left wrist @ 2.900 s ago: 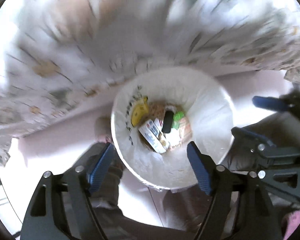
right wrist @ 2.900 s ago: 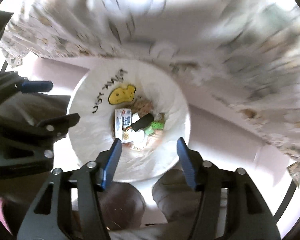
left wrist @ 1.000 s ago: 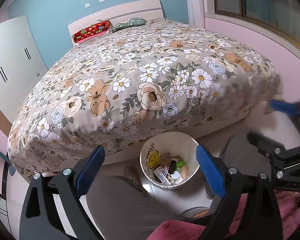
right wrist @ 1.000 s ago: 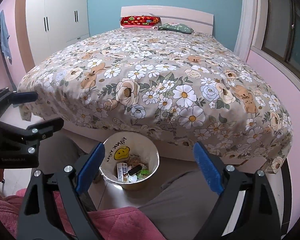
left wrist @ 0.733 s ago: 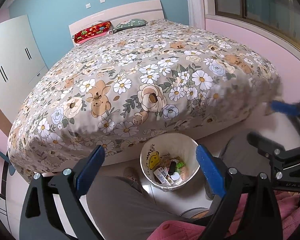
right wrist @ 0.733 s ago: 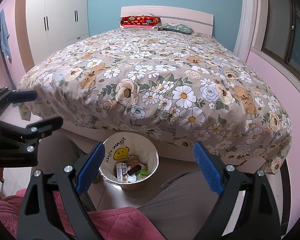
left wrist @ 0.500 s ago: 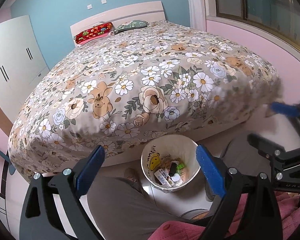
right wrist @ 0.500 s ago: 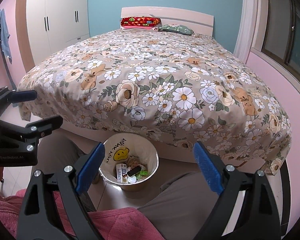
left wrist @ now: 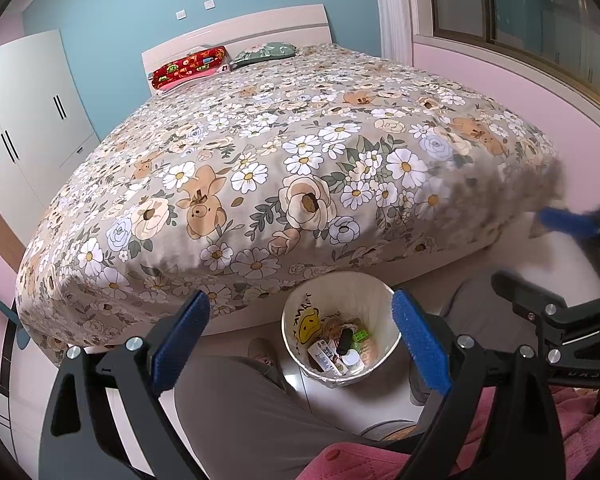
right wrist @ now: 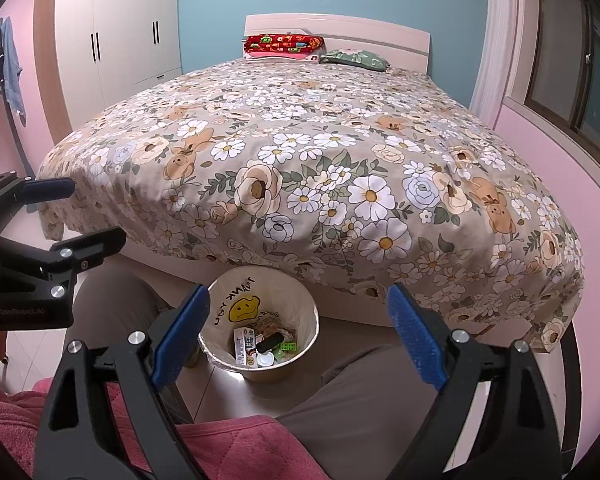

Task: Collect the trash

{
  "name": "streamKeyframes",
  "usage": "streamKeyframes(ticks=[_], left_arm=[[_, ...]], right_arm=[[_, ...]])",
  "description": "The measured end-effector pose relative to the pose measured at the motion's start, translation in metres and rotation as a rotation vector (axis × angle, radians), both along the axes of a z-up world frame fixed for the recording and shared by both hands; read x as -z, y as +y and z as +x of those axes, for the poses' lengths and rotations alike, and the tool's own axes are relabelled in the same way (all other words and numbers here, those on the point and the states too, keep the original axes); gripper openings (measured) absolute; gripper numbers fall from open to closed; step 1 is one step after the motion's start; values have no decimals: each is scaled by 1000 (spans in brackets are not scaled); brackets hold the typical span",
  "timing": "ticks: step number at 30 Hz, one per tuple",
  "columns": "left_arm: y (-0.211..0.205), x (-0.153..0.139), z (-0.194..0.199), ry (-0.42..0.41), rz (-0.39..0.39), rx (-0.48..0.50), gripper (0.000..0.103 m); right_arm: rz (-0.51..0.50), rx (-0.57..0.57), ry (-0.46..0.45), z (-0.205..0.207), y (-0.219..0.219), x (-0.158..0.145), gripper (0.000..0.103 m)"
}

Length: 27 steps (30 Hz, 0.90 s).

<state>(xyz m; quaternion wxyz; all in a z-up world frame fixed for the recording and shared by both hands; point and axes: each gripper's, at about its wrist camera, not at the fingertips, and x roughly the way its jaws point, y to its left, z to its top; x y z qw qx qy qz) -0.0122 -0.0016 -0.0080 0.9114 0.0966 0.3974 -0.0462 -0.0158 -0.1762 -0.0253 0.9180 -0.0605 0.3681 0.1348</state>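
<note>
Well below both grippers (right wrist: 296, 336): trash bin (right wrist: 300, 300) w/ litter

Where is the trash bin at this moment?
In both wrist views the trash bin stands on the floor at the foot of the bed, low and central, between the person's knees.

A pale tiled floor (right wrist: 224, 396) carries a white trash bin (right wrist: 305, 312), which stands just in front of the bed's (right wrist: 300, 152) foot end. The flowered cover (left wrist: 284, 184) overhangs the bin's far rim. On the bed, far from the bin, a red pillow (right wrist: 282, 45) and a green pillow (right wrist: 354, 58) lie against the headboard.
</note>
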Motion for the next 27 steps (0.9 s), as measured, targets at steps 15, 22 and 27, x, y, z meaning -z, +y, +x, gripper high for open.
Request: streamKeyframes(ticks=[15,22,27], left_arm=[[1,-1,0,-4,-18,-9,94],[0,-1,-1,-7,-7,-14,94],[0,0,0,0,-7,-12,94]], right_arm=[[0,-3,4,1,1,0,89],[0,-4,5,1,1,0,89],[-1,-7,5,1,1,1,89]])
